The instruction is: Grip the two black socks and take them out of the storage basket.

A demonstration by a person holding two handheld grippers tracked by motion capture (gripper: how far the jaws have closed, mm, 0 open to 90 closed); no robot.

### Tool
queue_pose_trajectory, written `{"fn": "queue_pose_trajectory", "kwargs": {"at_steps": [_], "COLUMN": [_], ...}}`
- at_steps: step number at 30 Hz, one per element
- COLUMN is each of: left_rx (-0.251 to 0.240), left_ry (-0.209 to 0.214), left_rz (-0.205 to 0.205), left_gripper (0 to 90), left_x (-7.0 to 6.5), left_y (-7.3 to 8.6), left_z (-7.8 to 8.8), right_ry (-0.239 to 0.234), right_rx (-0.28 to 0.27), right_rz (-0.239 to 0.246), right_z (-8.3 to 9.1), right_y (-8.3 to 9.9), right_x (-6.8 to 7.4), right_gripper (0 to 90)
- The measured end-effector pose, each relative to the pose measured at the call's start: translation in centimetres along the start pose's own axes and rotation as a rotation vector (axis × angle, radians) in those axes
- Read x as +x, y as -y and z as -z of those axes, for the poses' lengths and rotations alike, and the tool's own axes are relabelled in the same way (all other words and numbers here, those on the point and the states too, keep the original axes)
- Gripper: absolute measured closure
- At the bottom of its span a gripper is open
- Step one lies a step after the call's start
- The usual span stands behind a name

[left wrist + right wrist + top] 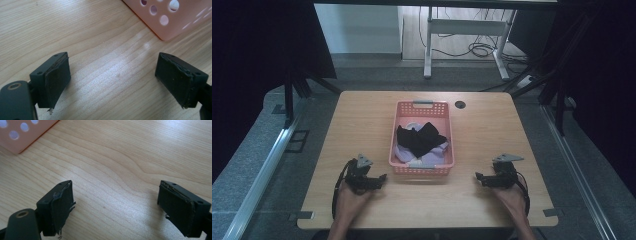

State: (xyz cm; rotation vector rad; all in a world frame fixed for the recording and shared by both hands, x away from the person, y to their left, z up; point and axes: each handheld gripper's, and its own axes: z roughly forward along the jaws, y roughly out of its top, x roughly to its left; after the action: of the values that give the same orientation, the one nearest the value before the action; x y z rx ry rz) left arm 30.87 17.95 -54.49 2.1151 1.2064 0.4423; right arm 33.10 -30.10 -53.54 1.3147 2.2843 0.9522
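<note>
On the wooden table (362, 125), the left gripper (379, 179) rests near the front edge, left of center, held in the person's left hand (349, 197). Its jaws point toward the middle of the table and stand spread wide with nothing between them; in the left gripper view (112, 75) only bare wood grain lies between the 2 black pads (56, 80), and a corner of the basket rises at the upper right of that view, just beyond the jaw tips. A grey three-cornered plate (364, 160) sits on top of this gripper.

At the middle of the table stands a pink plastic basket (421, 169) with perforated walls, its long side running from the front toward the far edge. Inside it lie a black garment (419, 137) on top of pale lavender and white cloth (432, 156). Past the basket's far right corner, a round dark cable hole (460, 104) is set in the tabletop near the far edge.

The right gripper (479, 177) rests near the front edge, right of center, held in the right hand (509, 195), jaws pointing inward toward the basket. In the right gripper view (115, 202) its jaws are also spread wide over bare wood, gripping nothing, with a basket corner at the upper left. Both grippers lie apart from the basket, 1 at each side of its front end.
</note>
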Motion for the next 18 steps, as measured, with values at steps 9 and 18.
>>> {"fn": "queue_pose_trajectory", "kwargs": {"at_steps": [9, 18], "left_rx": [0.0, -0.001], "left_ry": [-0.001, 0.0], "left_rz": [0.0, 0.001], "left_gripper": [12.5, 12.6], "left_x": [0.0, 0.0], "left_y": [0.0, 0.0], "left_z": [0.0, 0.0], "right_ry": [-0.003, -0.03], "right_rx": [-0.008, -0.006], "right_rz": [0.033, 0.045], "right_z": [0.7, 1.1], "right_y": [-1.0, -1.9], "right_x": [0.6, 0.9], "right_gripper": [14.2, 15.2]}}
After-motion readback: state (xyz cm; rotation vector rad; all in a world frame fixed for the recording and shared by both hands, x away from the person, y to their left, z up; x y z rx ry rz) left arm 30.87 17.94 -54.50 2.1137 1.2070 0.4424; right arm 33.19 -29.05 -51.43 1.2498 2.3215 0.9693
